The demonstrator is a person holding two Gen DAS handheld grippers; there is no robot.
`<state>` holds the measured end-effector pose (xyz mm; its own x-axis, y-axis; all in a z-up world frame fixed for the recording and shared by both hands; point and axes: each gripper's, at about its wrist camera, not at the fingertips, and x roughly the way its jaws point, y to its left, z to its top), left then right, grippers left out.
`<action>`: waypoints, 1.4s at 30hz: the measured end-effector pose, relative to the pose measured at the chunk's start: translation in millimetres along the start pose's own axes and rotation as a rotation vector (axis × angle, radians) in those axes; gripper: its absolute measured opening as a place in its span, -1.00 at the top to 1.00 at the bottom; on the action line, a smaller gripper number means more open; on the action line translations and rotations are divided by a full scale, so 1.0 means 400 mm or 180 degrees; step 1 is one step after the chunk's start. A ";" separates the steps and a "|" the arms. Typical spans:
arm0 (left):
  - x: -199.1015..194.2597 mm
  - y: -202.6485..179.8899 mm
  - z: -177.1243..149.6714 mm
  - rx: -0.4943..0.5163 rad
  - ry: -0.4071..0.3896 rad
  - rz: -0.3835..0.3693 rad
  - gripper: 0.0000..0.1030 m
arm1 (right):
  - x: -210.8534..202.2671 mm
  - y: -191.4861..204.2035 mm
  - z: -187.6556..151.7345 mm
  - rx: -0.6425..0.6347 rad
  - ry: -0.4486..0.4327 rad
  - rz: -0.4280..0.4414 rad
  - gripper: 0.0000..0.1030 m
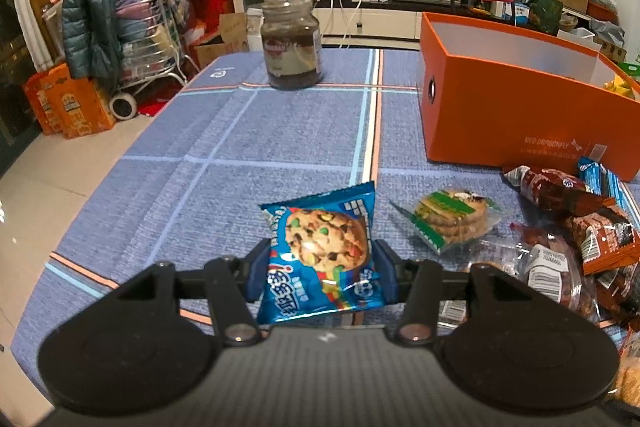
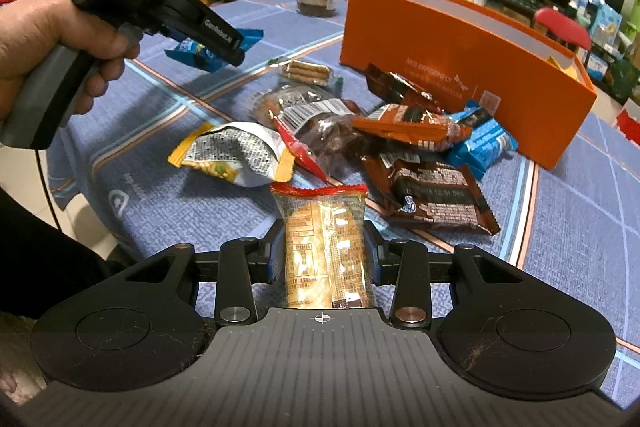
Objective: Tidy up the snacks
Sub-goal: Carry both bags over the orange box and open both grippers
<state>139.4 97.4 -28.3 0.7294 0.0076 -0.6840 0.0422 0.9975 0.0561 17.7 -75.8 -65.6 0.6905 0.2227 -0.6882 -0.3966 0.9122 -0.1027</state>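
- The left gripper [image 1: 320,259] has its blue-padded jaws closed partway onto a blue foil cookie packet [image 1: 322,251] printed with a chocolate-chip cookie; the pads press on both side edges and the packet stands upright between them, above the desk.
- The right gripper [image 2: 323,255] has its jaws pressed in on a clear, red-edged cracker packet [image 2: 324,247] with brown print, which lies lengthwise between the pads and points away from the camera.
- The open orange cardboard box [image 1: 500,99] with a white inside stands on the blue checked tablecloth of the desk [image 1: 200,147]; it is the landmark for everything below.
- From the left wrist view, the held blue packet is in front of the box and to its left, well apart from it.
- A clear wrapper of round sandwich biscuits with a green stripe [image 1: 452,219] lies on the cloth in front of the box, between the box and the blue packet.
- A heap of brown and blue snack wrappers [image 2: 424,155] lies just in front of the box's long side, some touching its base.
- A yellow and white pouch [image 2: 236,155] lies at the heap's edge farthest from the box.
- A glass jar with dark contents [image 1: 291,43] stands left of the box, near the far edge of the desk.
- In the right wrist view, a person's hand [image 2: 60,39] grips the left gripper's handle, left of the box.
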 end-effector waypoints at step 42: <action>0.118 -0.324 0.414 0.0243 -0.0248 -0.0484 -0.04 | 0.130 -0.416 0.474 0.0993 -0.0550 -0.0934 0.50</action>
<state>281.4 -43.2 52.5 0.7613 -0.1512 -0.6305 0.2056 0.9785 0.0135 234.1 -150.7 51.8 0.8475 -0.0305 -0.5299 0.0135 0.9993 -0.0360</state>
